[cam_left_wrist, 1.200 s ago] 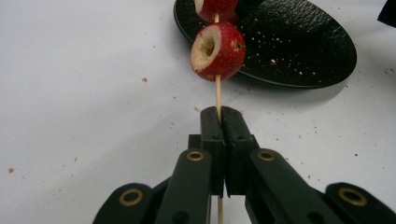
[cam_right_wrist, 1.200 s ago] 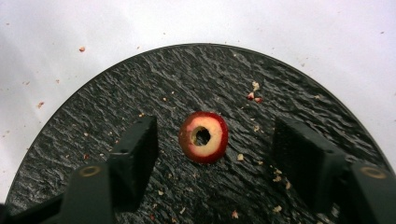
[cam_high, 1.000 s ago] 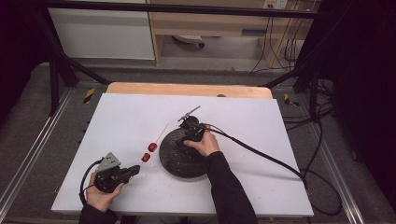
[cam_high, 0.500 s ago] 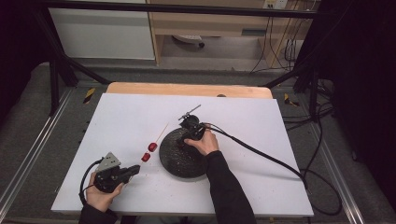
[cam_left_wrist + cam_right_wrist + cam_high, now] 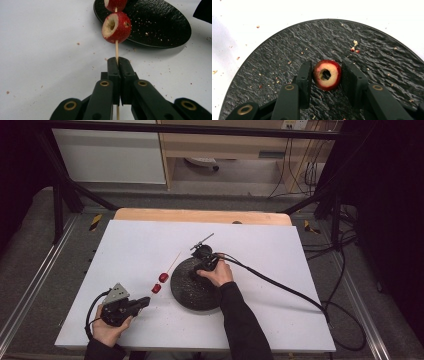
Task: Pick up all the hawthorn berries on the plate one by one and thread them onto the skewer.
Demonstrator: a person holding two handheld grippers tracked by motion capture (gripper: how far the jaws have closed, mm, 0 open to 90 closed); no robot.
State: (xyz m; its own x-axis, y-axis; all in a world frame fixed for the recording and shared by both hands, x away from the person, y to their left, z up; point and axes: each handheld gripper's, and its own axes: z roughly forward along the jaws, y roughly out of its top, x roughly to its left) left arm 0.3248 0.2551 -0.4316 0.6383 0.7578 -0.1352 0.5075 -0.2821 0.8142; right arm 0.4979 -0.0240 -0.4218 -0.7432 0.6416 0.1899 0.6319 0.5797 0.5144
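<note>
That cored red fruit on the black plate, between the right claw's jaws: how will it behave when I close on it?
The cored red fruit is round and lies loose on the black plate, so it may roll if one jaw touches first. Its open bored centre suggests a hollow shell that hard pressure could crush. The crumbs scattered nearby hint that its flesh breaks easily.

A white table top [image 5: 130, 250] with a bare wooden strip [image 5: 200, 215] along its far edge – red-brown crumbs [image 5: 78, 43] dot the white. Beyond the far edge: a white cabinet [image 5: 110, 155], wooden shelving [image 5: 225, 145] and hanging cables [image 5: 295, 170]. A metal rail [image 5: 30, 290] flanks the left edge.
</note>
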